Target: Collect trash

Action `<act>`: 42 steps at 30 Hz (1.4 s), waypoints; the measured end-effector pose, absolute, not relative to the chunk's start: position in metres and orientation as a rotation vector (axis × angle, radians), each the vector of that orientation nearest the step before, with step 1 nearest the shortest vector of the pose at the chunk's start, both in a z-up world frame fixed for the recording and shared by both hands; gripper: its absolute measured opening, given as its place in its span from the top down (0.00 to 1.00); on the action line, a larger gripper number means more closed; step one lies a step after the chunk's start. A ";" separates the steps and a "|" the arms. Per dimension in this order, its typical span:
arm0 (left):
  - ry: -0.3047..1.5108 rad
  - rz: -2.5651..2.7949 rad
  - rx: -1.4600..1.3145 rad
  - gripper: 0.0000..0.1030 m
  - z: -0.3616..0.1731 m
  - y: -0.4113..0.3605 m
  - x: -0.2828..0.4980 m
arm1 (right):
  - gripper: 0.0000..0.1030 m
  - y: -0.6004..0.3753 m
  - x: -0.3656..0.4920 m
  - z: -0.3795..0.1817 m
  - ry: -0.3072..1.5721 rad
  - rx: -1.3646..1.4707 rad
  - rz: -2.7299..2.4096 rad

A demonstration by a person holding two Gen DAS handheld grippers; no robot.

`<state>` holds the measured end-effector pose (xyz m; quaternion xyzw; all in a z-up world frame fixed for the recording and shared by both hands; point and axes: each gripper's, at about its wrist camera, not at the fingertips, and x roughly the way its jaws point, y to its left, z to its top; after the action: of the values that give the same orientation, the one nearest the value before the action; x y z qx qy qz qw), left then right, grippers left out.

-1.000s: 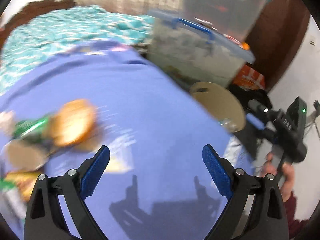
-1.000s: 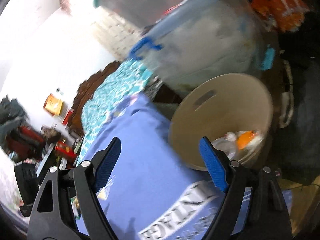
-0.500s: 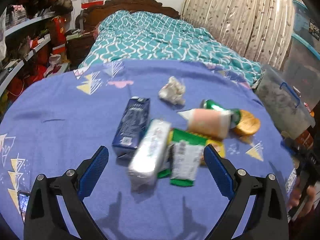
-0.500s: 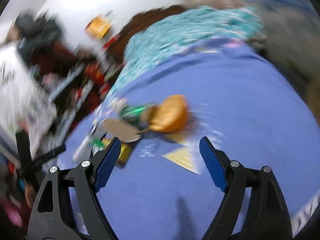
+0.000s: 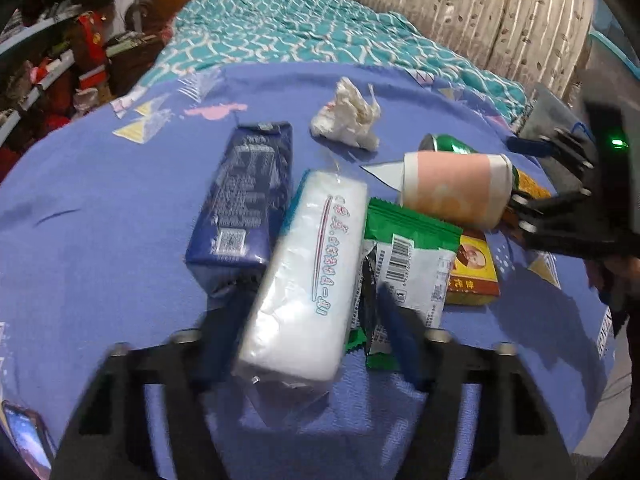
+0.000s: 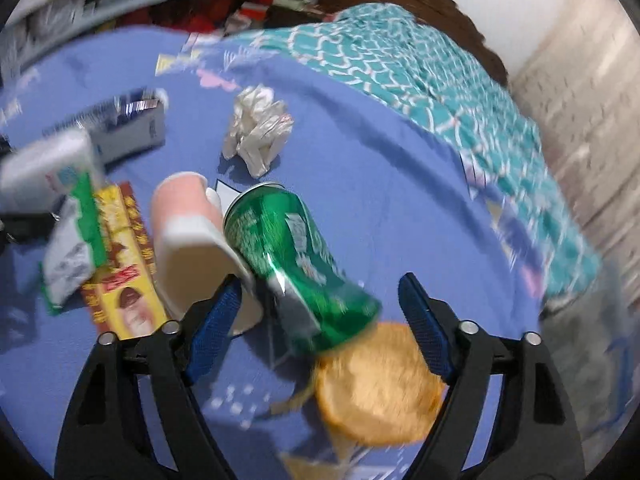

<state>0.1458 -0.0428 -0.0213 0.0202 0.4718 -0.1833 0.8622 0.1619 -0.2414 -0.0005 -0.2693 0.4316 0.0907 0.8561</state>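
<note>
Since a second ago both views have swung from the bin to the litter pile on the blue-covered bed (image 5: 100,240).

Left tool (image 5: 304,336): jaws closing around the white packet (image 5: 316,272), which lies between them; contact blurred, likely just gripping. To do it well, pinch mid-width and lift clear of the green wrapper (image 5: 408,256) alongside.

Right tool (image 6: 320,332): jaws closing, not yet touching the green can (image 6: 296,260) between them; centre on it, avoiding the cup (image 6: 192,240).

Both tools pitch steeply downward.
</note>
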 end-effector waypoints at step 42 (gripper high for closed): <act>1.070 -0.790 -0.017 0.55 -0.024 -0.145 0.042 | 0.14 -0.424 -0.082 -0.025 0.718 0.734 0.092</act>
<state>0.0425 -0.1448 -0.0244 -0.0079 0.4965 -0.3666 0.7867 -0.0817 -0.4243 -0.0247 0.3511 0.3434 0.0440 0.8700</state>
